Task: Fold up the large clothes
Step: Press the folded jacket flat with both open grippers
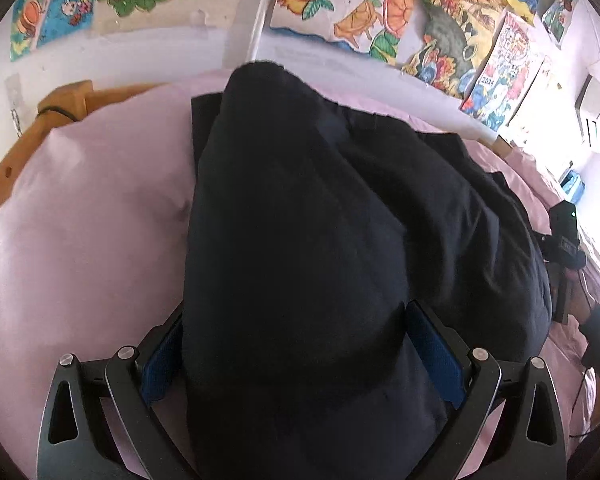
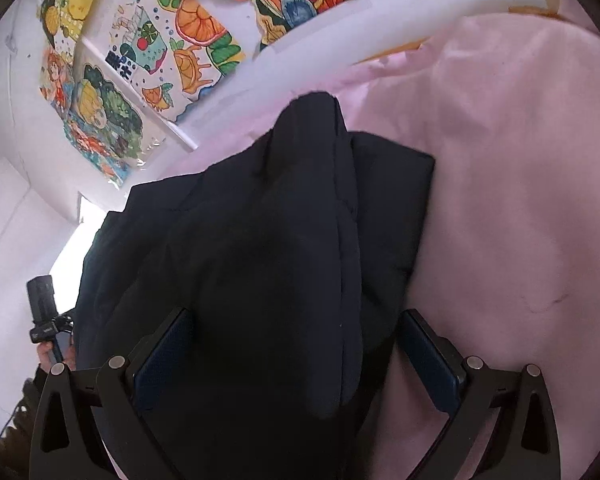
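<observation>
A dark navy padded jacket (image 1: 300,220) lies on the pink bedsheet (image 1: 80,208), its long axis running away from both cameras toward the wall of colourful drawings (image 1: 380,12), with a soft, rounded fold heaped along its middle. The left gripper (image 1: 296,356) tilts down over the near end, jaws spread wide with the blue pads (image 1: 436,356) flanking the fabric, while the right gripper (image 2: 296,364) likewise stands wide, straddling the quilted, matte cloth
</observation>
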Demonstrator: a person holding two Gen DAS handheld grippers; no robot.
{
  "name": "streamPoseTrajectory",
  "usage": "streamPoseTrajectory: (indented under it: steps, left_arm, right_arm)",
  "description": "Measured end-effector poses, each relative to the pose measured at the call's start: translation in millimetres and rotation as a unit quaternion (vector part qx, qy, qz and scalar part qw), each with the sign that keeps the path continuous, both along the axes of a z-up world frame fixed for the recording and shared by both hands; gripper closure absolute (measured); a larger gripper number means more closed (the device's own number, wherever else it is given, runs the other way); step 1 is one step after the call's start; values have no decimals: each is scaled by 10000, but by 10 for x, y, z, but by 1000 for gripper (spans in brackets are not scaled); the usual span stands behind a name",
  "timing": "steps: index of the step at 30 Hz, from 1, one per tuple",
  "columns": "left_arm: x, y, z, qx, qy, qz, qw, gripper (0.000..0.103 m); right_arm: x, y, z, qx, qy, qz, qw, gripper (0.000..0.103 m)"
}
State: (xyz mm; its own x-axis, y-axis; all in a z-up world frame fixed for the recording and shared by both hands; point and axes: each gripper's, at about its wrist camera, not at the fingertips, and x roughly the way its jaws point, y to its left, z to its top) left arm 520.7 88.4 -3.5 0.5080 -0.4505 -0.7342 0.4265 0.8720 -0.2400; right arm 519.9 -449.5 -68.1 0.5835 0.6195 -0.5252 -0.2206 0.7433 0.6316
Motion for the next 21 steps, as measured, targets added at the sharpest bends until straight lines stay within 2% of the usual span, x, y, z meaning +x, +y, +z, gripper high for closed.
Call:
streamPoseTrajectory:
  steps: [10, 21]
  left_arm:
    - [203, 173, -156, -603, 510, -393, 9961, 2]
    - [254, 77, -203, -507, 614, -717, 9942, 2]
  right_arm:
    - [160, -37, -172, 471, 162, 180, 9986, 0]
    - [233, 19, -311, 684, 272, 343, 9967, 0]
